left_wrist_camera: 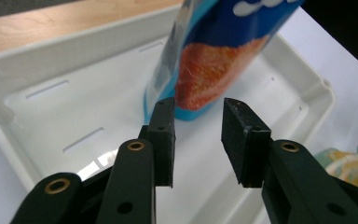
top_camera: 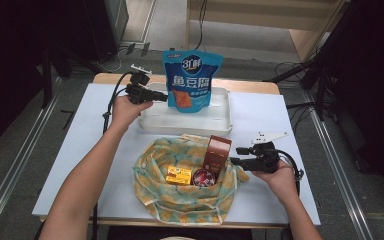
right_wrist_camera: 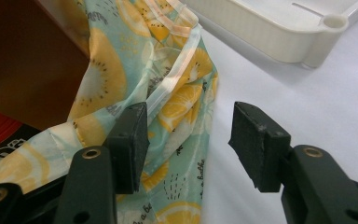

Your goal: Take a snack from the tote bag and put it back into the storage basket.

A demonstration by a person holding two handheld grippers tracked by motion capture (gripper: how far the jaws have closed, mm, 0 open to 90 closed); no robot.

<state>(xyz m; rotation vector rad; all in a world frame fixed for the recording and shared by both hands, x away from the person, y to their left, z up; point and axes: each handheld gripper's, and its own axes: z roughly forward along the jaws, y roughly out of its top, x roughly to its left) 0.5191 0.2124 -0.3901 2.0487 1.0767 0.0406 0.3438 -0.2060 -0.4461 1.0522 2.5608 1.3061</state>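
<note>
Blue snack pouch standing upright in white tray at far middle of bench, leaning a bit toward far edge. Left claw at tray's left wall, just beside pouch's lower left corner, pads apart and off the pouch. In left gripper view, pouch bottom edge resting on tray floor, just past the fingertips; nothing between the pads, gap clear. Pouch free-standing, not gripped.

Fruit-print cloth bag lying open near bench's near edge, middle. Inside bag: brown box upright at right side, yellow packet flat near centre, round red tin just right of packet, touching or nearly touching box base. Right claw at bag's right rim, level, pointing toward the box. In right gripper view, pads apart; bag fabric with its pale hem running between the pads and against the left pad; right pad clear of fabric, over bare bench. Fabric not pinched. Brown box side showing behind fabric at upper left, red tin edge low at left. Tray corner beyond, well apart from bag rim.

Both forearms coming in from near edge, left reaching to far left of tray, right resting near right near part of bench.
</note>
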